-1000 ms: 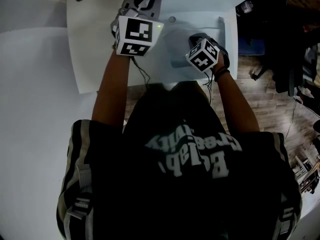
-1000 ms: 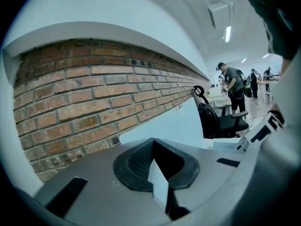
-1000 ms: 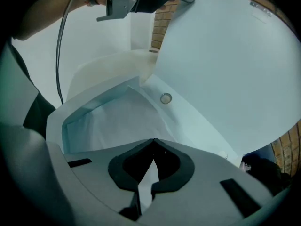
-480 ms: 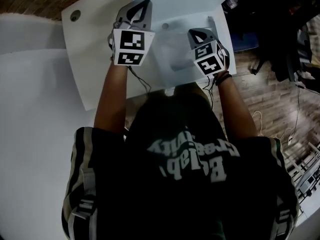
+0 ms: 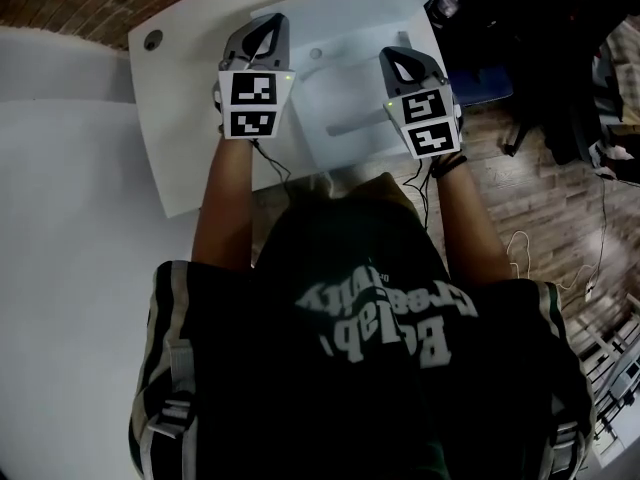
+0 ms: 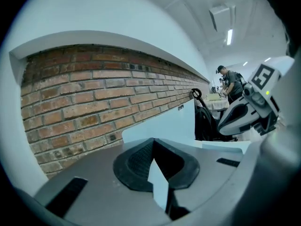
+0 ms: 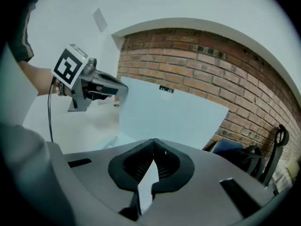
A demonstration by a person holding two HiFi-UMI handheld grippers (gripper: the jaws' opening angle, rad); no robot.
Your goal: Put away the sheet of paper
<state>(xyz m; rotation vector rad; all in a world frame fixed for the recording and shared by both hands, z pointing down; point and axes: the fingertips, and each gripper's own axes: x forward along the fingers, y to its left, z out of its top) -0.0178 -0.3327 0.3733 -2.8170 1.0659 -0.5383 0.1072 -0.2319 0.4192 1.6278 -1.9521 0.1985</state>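
Two tools grip one sheet of paper (image 5: 345, 88) above the white table (image 5: 180, 98). We see the left tool (image 5: 266, 30) clenched on the sheet's left side and the right tool (image 5: 402, 63) clenched on its right side. In each gripper view a strip of paper runs through the closed jaws. Beyond the tools, the sheet curves upward in front of the brick wall (image 6: 94, 88).

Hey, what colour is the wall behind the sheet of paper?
Red-brown, a brick wall with pale mortar lines; it shows best in the left gripper view.
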